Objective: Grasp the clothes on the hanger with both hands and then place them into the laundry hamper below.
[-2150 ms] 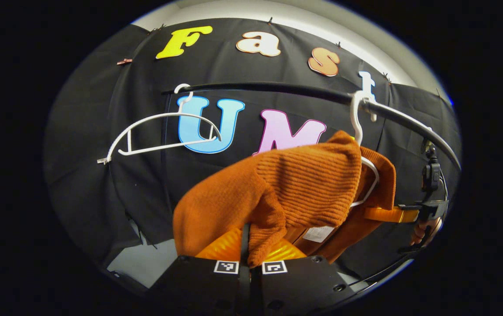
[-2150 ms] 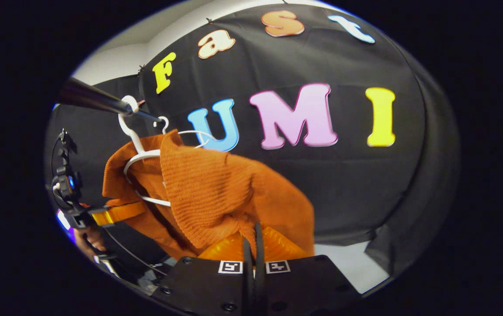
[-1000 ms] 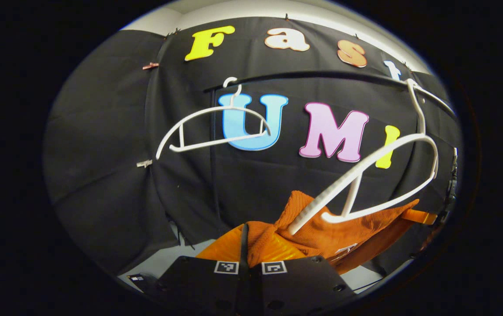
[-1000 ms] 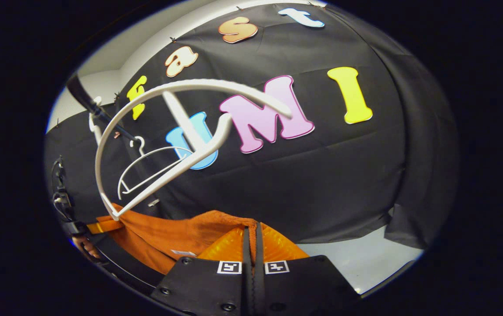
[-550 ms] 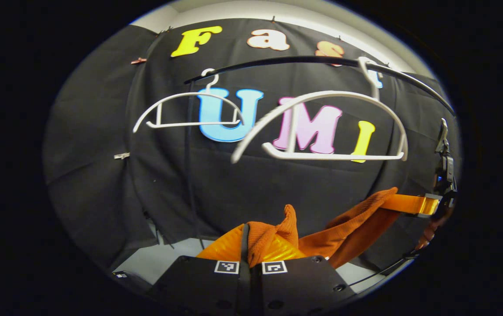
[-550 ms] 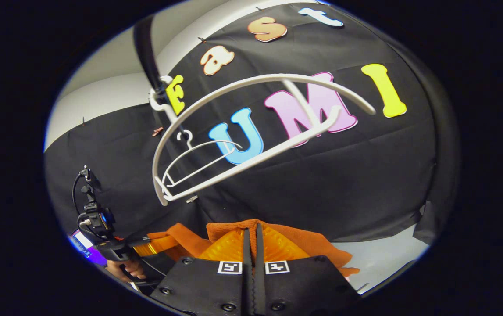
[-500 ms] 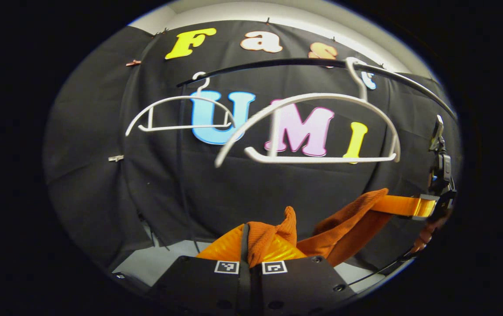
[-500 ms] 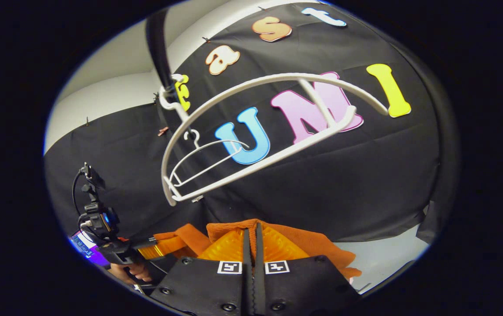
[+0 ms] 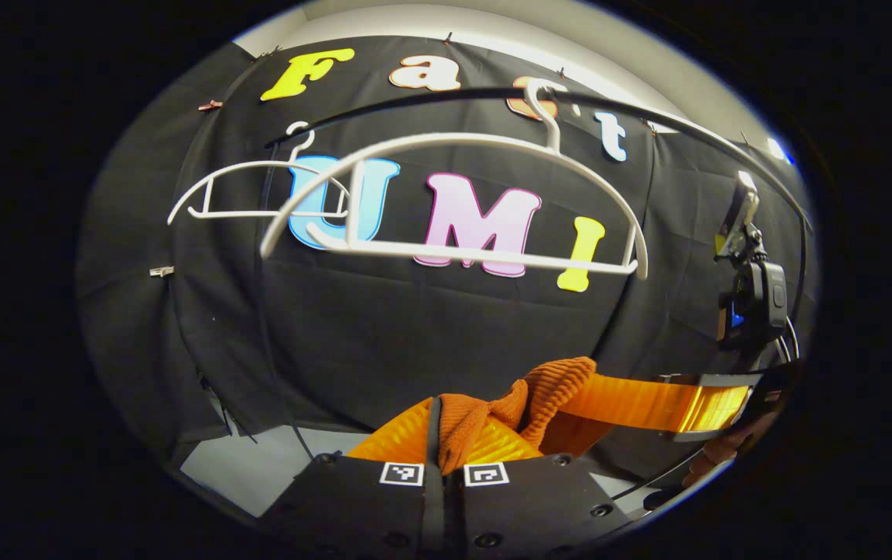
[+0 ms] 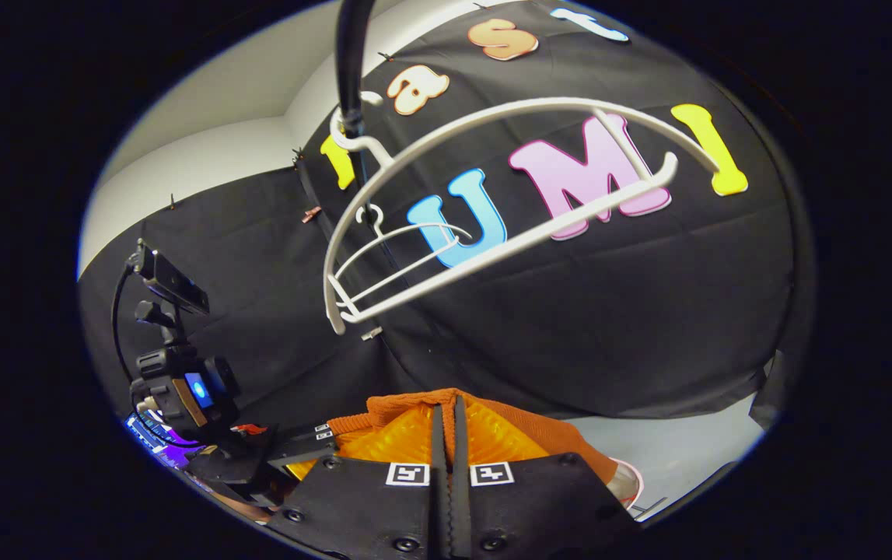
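Note:
A rust-orange knit sweater (image 9: pixel 550 385) hangs bunched between my two grippers, below the bare white hanger (image 9: pixel 453 194) it came from. My left gripper (image 9: pixel 442 428) is shut on one fold of it. Close by on the right, my right gripper (image 9: pixel 589 397) pinches another fold. In the right gripper view, the right gripper (image 10: pixel 449 424) is shut on the sweater (image 10: pixel 403 404), and the left gripper (image 10: pixel 313 455) sits low on the left, close in. The bare hanger (image 10: pixel 492 179) hangs tilted on the black rail (image 10: pixel 348 62) above. The rest of the sweater is hidden under the fingers.
A second empty white hanger (image 9: pixel 255 190) hangs further left on the rail (image 9: pixel 430 97), also seen as the hanger (image 10: pixel 399 249) behind the first. Pale floor (image 10: pixel 671 443) shows below the black cloth. A hand (image 9: pixel 718 455) holds the right gripper.
The sweater slid off the hanger and came down with both grippers. The hanger swung free and now hangs bare. The two grippers have drawn closer together.

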The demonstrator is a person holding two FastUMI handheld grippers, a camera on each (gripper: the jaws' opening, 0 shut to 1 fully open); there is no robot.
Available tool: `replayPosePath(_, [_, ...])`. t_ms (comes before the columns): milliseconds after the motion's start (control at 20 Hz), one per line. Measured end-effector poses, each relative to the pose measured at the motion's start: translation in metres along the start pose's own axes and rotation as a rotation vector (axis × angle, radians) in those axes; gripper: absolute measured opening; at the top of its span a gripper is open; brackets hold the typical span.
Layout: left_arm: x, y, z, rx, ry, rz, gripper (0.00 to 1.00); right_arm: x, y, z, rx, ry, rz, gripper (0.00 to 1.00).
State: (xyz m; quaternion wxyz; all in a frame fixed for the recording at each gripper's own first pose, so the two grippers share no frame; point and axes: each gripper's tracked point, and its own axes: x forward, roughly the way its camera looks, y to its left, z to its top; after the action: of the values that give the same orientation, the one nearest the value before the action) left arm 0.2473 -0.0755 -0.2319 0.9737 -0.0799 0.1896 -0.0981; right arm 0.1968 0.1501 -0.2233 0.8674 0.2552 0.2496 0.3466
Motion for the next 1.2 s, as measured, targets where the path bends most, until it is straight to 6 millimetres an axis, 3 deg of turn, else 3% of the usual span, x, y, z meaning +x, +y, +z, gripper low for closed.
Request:
replayPosePath(250, [0.037, 0.004, -0.072, 0.007, 0.071, 0.005, 0.05, 0.020, -0.047, -0.056, 0.003, 0.094, -0.068, 0.05])
replayPosePath(450, [0.073, 0.024, -0.122, -0.021, 0.145, 0.061, 0.05, 0.038, -0.093, -0.099, 0.004, 0.164, -0.127, 0.05])
replayPosePath(600, [0.098, 0.044, -0.174, -0.030, 0.249, 0.125, 0.05, 0.045, -0.160, -0.147, -0.072, 0.289, -0.316, 0.05])
replayPosePath(650, [0.103, 0.044, -0.196, -0.036, 0.301, 0.140, 0.05, 0.044, -0.179, -0.168, -0.090, 0.339, -0.373, 0.00])
replayPosePath(750, [0.102, 0.051, -0.232, -0.024, 0.400, 0.174, 0.06, 0.036, -0.198, -0.196, -0.067, 0.409, -0.424, 0.10])
replayPosePath(800, [0.102, 0.055, -0.250, -0.012, 0.448, 0.185, 0.03, 0.037, -0.200, -0.208, -0.051, 0.428, -0.433, 0.25])
replayPosePath(900, [0.107, 0.061, -0.271, 0.030, 0.479, 0.195, 0.24, 0.036, -0.215, -0.234, -0.057, 0.488, -0.469, 0.60])
replayPosePath(1000, [0.109, 0.059, -0.278, 0.065, 0.495, 0.195, 0.53, 0.025, -0.234, -0.245, -0.074, 0.530, -0.542, 0.94])
replayPosePath(1150, [0.094, 0.061, -0.270, 0.110, 0.518, 0.223, 0.97, 0.011, -0.248, -0.252, -0.120, 0.569, -0.590, 0.91])
replayPosePath(1200, [0.100, 0.067, -0.276, 0.116, 0.516, 0.230, 0.99, 0.007, -0.244, -0.256, -0.107, 0.569, -0.580, 0.92])
